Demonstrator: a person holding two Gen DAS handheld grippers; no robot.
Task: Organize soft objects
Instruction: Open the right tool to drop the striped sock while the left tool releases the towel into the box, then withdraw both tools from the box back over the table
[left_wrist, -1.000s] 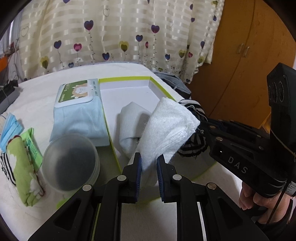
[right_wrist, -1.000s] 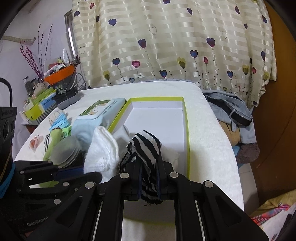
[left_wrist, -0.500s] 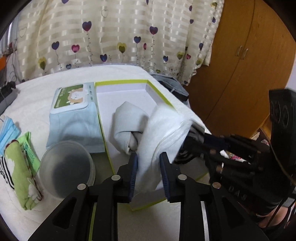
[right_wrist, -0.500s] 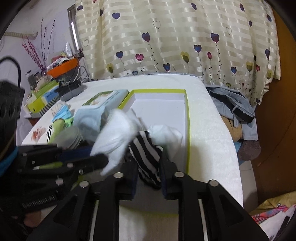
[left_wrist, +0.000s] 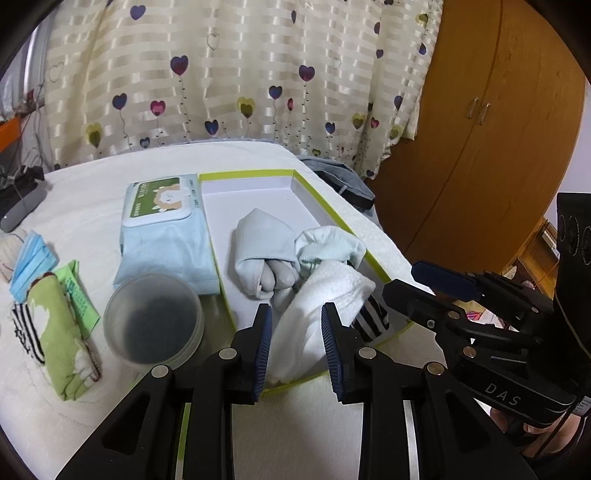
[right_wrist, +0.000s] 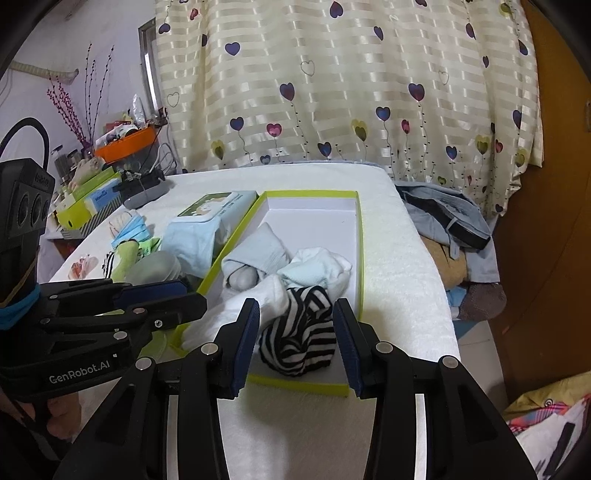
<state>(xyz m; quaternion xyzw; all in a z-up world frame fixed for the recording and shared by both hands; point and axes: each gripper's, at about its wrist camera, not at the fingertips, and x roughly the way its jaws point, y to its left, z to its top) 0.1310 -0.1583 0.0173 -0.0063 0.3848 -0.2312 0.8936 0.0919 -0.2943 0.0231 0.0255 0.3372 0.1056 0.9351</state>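
A white box with a lime-green rim (left_wrist: 325, 206) (right_wrist: 360, 236) lies on the white table. In it lie a pale blue sock bundle (left_wrist: 258, 243) (right_wrist: 258, 251), a white and mint sock (left_wrist: 328, 240) (right_wrist: 317, 266), a white towel sock (left_wrist: 317, 317) (right_wrist: 258, 299) and a black-and-white striped sock (right_wrist: 299, 332) (left_wrist: 369, 317). My left gripper (left_wrist: 297, 347) is open, its jaws either side of the white towel sock. My right gripper (right_wrist: 295, 343) is open, its jaws either side of the striped sock at the box's near end.
Left of the box lie a wet-wipes pack (left_wrist: 162, 229), a round translucent lid (left_wrist: 153, 321), a green patterned roll (left_wrist: 62, 332) and blue face masks (left_wrist: 31, 262). Clothes (right_wrist: 443, 218) hang off the table's right edge. A wooden wardrobe (left_wrist: 480, 129) stands to the right.
Both grippers have opened and let go: the white towel sock and the striped sock now lie in the box. Both grippers have pulled back a little.
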